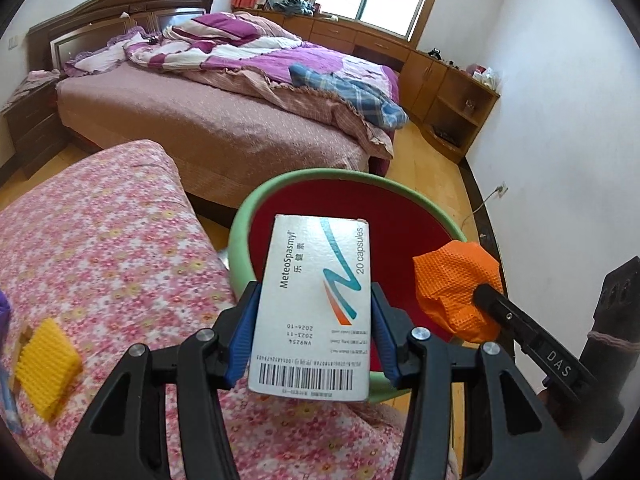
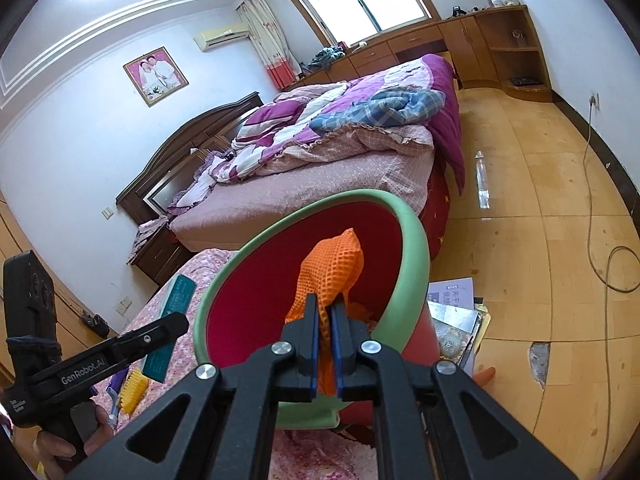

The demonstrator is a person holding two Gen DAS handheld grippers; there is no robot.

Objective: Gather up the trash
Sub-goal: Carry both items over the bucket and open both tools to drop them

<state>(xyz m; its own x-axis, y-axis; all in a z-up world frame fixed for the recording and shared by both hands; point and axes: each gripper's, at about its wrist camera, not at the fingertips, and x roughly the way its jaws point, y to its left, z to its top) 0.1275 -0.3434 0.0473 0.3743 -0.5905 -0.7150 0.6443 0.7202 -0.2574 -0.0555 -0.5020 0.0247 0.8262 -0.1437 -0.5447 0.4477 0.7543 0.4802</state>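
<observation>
Left wrist view: the left gripper (image 1: 316, 334) clamps a flat white cardboard MeteoSpasmyl capsule box (image 1: 314, 312) between blue ribbed pads, at lower centre over the round green-rimmed, red-lined bin (image 1: 240, 236). The right gripper (image 2: 327, 344), nearly closed, pinches a crumpled orange waffle-textured cloth (image 2: 334, 270) inside that bin (image 2: 412, 240), beside the pink floral cover (image 1: 100, 240).

White medicine box (image 1: 314, 308), "MeteoSpasmyl 20 capsules", barcode end nearest camera, held lengthwise over bin. Crumpled orange mesh cloth (image 2: 332, 276) pinched, hanging over bin opening. Bin (image 1: 256, 204): green rim, red interior, beside floral-covered surface.
</observation>
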